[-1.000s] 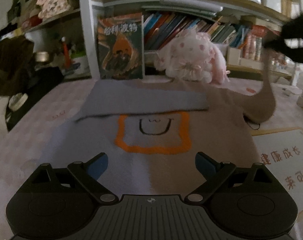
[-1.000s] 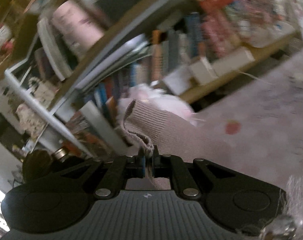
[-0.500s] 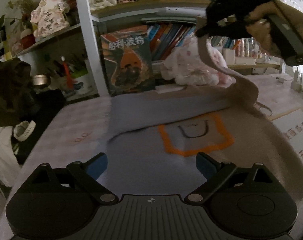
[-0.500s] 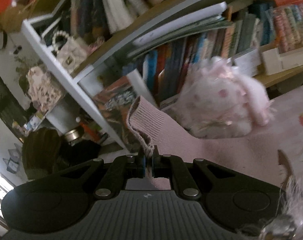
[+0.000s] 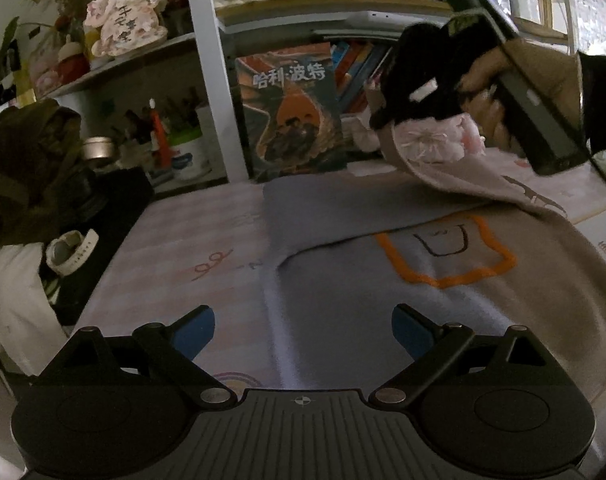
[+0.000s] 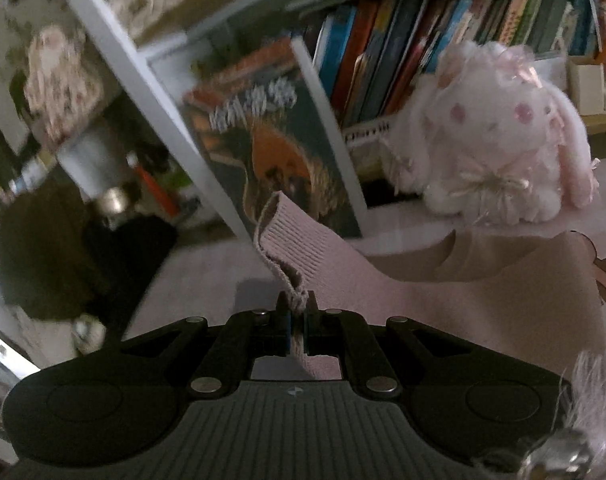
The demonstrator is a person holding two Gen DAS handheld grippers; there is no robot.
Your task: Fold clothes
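A sweater (image 5: 383, 300), half grey and half tan with an orange outlined square on its front, lies spread across the pink patterned surface (image 5: 183, 248) toward its right side, one grey sleeve (image 5: 335, 208) already folded over the chest. The right tool (image 6: 297, 312) is clamped tight on the ribbed cuff (image 6: 295, 248) of the tan sleeve, lifting it clear of the surface near the far edge. The left tool (image 5: 303, 332) hovers above the sweater's near hem, blue-padded jaws spread wide and holding nothing. A plush rabbit (image 6: 499, 136) and a book (image 5: 295, 112) stand against the shelves beyond the far edge.
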